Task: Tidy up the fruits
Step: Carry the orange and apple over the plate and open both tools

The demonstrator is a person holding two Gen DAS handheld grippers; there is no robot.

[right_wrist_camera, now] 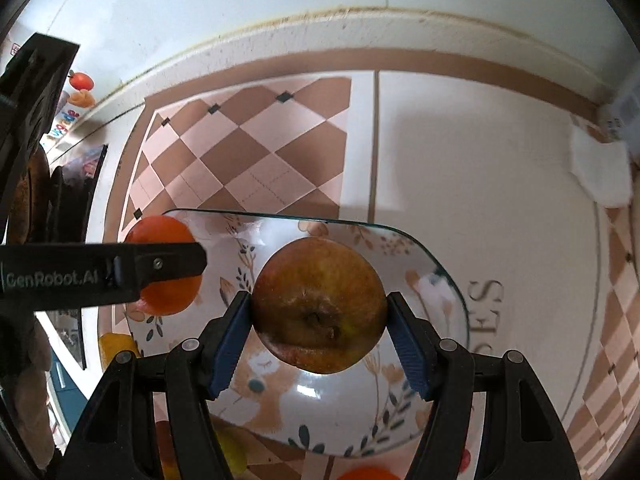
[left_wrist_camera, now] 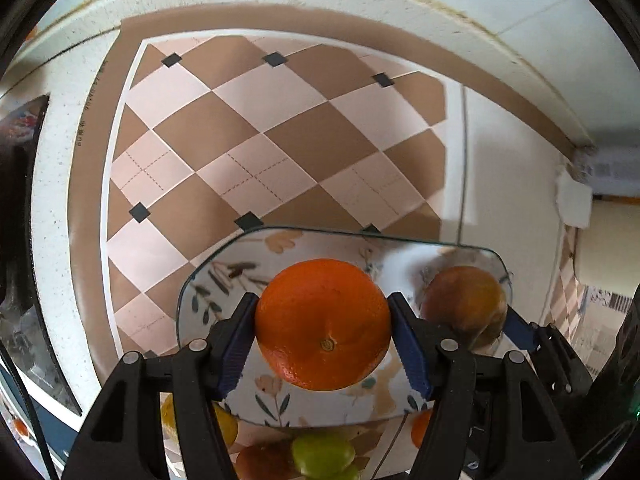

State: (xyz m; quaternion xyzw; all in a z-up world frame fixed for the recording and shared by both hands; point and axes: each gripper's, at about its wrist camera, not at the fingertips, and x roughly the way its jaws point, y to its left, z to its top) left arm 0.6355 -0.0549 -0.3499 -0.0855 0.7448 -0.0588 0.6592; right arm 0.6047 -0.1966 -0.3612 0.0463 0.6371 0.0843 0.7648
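My left gripper (left_wrist_camera: 323,330) is shut on a bright orange (left_wrist_camera: 323,322), held above a floral-patterned plate (left_wrist_camera: 208,292). My right gripper (right_wrist_camera: 319,318) is shut on a brownish-red apple (right_wrist_camera: 318,306), over the same plate (right_wrist_camera: 420,396). In the left wrist view the apple (left_wrist_camera: 464,304) and the right gripper's blue pad (left_wrist_camera: 518,326) show at the right. In the right wrist view the orange (right_wrist_camera: 166,232) sits partly hidden behind the left gripper's black finger (right_wrist_camera: 160,266). Both fruits hang close side by side.
A checkered brown and pink mat (left_wrist_camera: 272,140) covers the white counter (left_wrist_camera: 512,168). Below the plate lie a green fruit (left_wrist_camera: 322,454), a yellow fruit (left_wrist_camera: 228,426) and another orange (right_wrist_camera: 366,474). A white wall corner block (right_wrist_camera: 600,172) stands at the right. Dark items crowd the left edge.
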